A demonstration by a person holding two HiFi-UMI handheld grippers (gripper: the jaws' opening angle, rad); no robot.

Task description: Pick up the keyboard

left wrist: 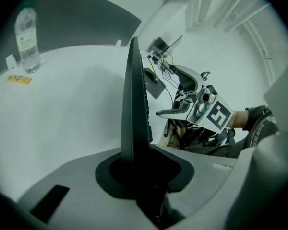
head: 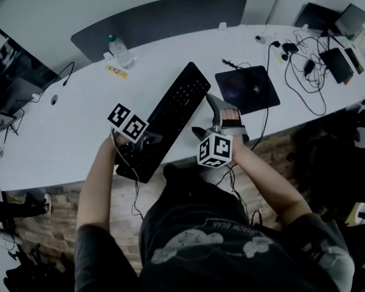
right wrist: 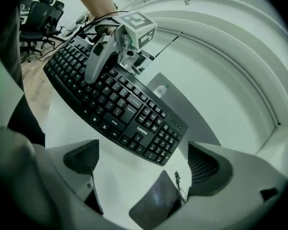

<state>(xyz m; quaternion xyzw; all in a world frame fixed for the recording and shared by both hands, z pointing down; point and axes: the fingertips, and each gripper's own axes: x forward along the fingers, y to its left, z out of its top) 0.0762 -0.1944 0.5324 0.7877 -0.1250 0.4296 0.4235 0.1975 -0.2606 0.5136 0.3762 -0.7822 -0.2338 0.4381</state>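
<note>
A black keyboard (head: 168, 115) lies slantwise over the front of the white table (head: 61, 120). My left gripper (head: 143, 142) is shut on its near end. In the left gripper view the keyboard (left wrist: 136, 99) stands edge-on, clamped between the pads of the left gripper (left wrist: 137, 174). My right gripper (head: 218, 111) hangs beside the keyboard's right long edge, open and holding nothing. Its own view shows the keyboard (right wrist: 116, 104) tilted ahead of the open right gripper (right wrist: 144, 169), and the left gripper (right wrist: 103, 57) gripping the far end.
A black mouse pad (head: 247, 89) with a mouse lies just right of the keyboard. A water bottle (head: 120, 52) stands at the back left. Tangled cables (head: 304, 66) and dark devices (head: 337, 62) fill the right end. A grey divider panel (head: 164, 17) lines the far edge.
</note>
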